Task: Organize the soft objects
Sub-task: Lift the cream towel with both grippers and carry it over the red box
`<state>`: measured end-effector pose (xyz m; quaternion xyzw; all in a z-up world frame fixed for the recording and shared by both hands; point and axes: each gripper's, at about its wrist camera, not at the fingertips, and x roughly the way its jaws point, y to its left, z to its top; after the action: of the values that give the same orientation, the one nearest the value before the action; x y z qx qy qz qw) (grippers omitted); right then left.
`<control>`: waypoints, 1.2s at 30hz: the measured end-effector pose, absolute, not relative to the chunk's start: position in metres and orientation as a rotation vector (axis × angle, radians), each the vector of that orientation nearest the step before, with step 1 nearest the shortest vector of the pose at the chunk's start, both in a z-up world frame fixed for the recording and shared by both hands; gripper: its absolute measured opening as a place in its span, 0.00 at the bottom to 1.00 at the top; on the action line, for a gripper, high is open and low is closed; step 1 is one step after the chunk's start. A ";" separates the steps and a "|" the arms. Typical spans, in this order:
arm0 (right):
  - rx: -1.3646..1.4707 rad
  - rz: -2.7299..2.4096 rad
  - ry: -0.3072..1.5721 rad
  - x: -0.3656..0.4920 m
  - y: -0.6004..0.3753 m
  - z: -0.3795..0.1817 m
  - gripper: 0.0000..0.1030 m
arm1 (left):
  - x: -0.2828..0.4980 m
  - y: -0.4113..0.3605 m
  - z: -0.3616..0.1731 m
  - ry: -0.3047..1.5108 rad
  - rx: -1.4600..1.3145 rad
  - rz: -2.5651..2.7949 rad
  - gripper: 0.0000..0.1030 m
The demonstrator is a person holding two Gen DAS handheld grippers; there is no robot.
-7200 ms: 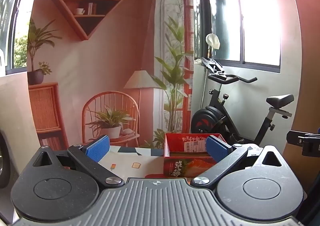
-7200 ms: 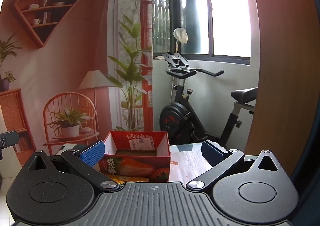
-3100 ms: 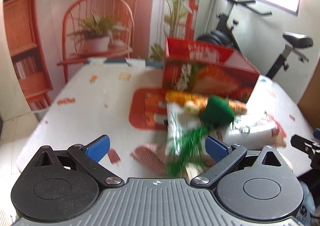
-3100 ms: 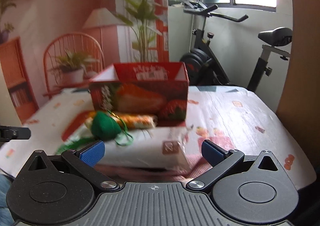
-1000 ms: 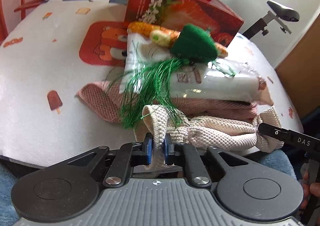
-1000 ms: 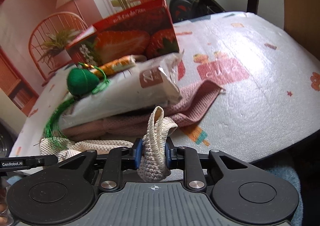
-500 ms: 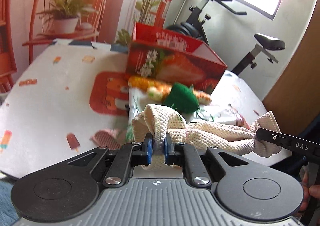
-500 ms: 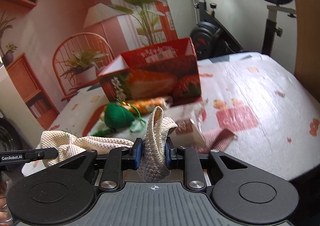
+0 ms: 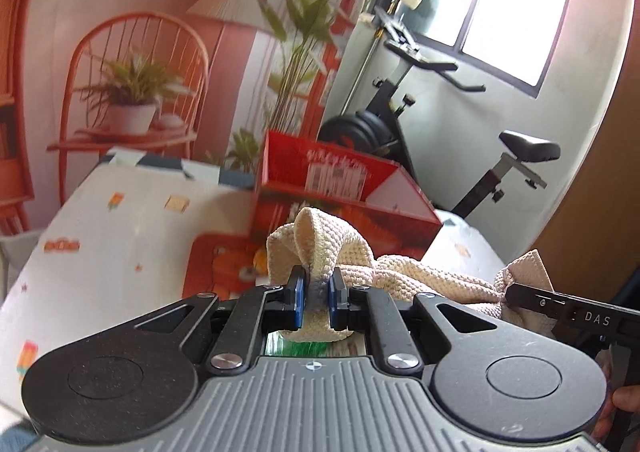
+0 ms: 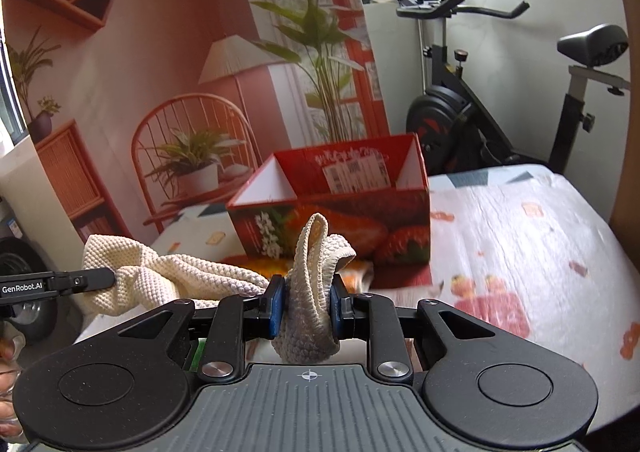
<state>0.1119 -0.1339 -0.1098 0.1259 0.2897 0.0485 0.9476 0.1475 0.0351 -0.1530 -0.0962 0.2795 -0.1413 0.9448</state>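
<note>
Cloth point(image 9: 424, 276), a cream knitted piece, hangs in the air between the two grippers, held up over the near part of the table point(image 10: 532, 236). The left gripper point(image 9: 316, 294) has its blue pads pressed on one bunched corner, and the right gripper point(image 10: 306, 306) pinches the opposite corner the same way, so neither has any spare opening. The cloth's long axis runs left to right, from one pinch to the other, sagging a little in the middle rather than pulled taut. Straight ahead on the far side stands the red box point(image 10: 340, 212), top open, with its long side facing the grippers and so roughly parallel to the cloth. It sits slightly right of centre for the left gripper and about centred for the right one, which I judge marginally nearer. Carrying the cloth forward and over the near wall looks like the coming move.
</note>
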 end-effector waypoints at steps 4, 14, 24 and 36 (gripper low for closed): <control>0.248 0.114 0.578 0.127 -0.139 -0.096 0.20 | 0.161 0.035 -0.143 0.533 -0.179 -0.299 0.12; 0.228 0.108 0.558 0.181 -0.158 -0.074 0.20 | 0.205 0.017 -0.131 0.532 -0.152 -0.323 0.12; 0.268 0.081 0.591 0.234 -0.193 -0.085 0.20 | 0.258 0.002 -0.136 0.588 -0.167 -0.347 0.12; 0.290 0.060 0.619 0.290 -0.230 -0.099 0.21 | 0.317 -0.019 -0.144 0.641 -0.131 -0.368 0.13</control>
<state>0.2896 -0.2302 -0.0994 0.1420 0.3037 0.0296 0.9417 0.3172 -0.0192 -0.1444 -0.0638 0.3130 -0.1799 0.9304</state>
